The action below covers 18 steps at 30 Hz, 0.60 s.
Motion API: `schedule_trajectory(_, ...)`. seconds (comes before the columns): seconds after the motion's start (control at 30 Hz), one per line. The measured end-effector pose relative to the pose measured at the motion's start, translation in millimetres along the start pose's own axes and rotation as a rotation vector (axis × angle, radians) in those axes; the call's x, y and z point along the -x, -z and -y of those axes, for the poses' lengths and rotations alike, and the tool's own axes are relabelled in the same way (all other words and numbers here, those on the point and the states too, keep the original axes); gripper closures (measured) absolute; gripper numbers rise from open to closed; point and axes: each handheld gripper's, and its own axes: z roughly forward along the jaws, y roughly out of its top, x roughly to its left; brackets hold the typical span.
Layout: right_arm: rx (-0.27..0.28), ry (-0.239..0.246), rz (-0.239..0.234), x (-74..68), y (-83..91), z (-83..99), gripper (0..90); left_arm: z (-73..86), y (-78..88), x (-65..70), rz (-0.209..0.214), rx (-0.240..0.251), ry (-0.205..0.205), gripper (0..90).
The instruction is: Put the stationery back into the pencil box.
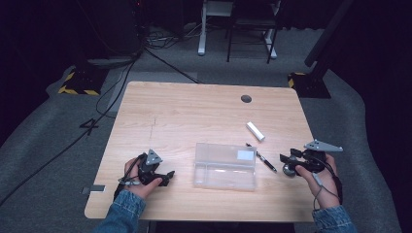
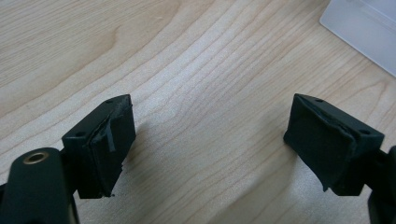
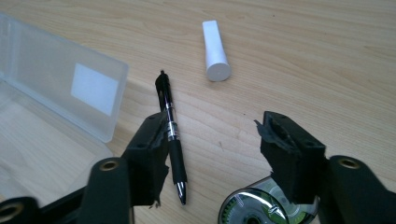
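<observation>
We are holding the right hand-held gripper (image 3: 212,154) open over the desk (image 3: 303,56), pen (image 3: 170,135) lying beside its one jaw, tape roll (image 3: 254,212) just beneath, left hand-held gripper (image 2: 210,144) gaping empty.

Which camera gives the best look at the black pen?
The right gripper view: the pen lies close and sharp, tip toward the camera, beside the clear box. The high view shows it small. The left gripper view looks at bare table.
</observation>
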Motion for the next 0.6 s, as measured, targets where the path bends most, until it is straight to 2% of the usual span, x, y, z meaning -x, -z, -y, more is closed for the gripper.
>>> schedule_trajectory(0.1, -0.043, 0.015, -0.011, 1.0, -5.2, 0.2, 57.8, 0.1, -0.2, 0.3, 0.002, 0.001, 0.006, 16.0)
schedule_trajectory(0.13, -0.043, 0.015, -0.011, 1.0, -5.2, 0.2, 57.8, 0.1, -0.1, 0.3, 0.002, 0.001, 0.007, 16.0)
schedule_trajectory(0.2, -0.064, 0.045, -0.015, -0.6, -10.4, 0.1, 61.6, 0.1, 0.0, 0.1, 0.000, 0.000, 0.001, 16.0)
schedule_trajectory(0.3, -0.076, 0.062, -0.022, -4.6, -17.0, -1.0, 64.4, 0.0, 0.0, 0.0, 0.000, 0.000, 0.000, 16.0)
schedule_trajectory(0.37, -0.061, 0.109, -0.020, -8.3, -22.6, -2.8, 65.5, 0.1, -0.2, 0.3, 0.003, -0.001, 0.007, 15.9)
schedule_trajectory(0.47, -0.077, 0.126, -0.047, -12.4, -30.9, -5.4, 65.3, -0.5, -0.8, 0.0, 0.001, 0.000, 0.007, 15.5)
schedule_trajectory(0.5, -0.107, 0.121, -0.068, -14.3, -37.4, -8.5, 65.6, -0.9, -1.1, -0.2, -0.002, 0.000, 0.004, 15.3)
schedule_trajectory(0.53, -0.107, 0.121, -0.068, -14.3, -37.4, -8.5, 65.6, -1.0, -1.7, 0.2, 0.003, 0.002, 0.012, 15.3)
schedule_trajectory(0.57, -0.133, 0.115, -0.069, -15.2, -40.5, -10.3, 66.9, -1.3, -2.1, 0.2, 0.003, 0.003, 0.015, 15.2)
schedule_trajectory(0.6, -0.153, 0.129, -0.074, -15.9, -43.7, -12.0, 67.6, -1.7, -2.2, -0.1, 0.005, 0.001, 0.014, 15.2)
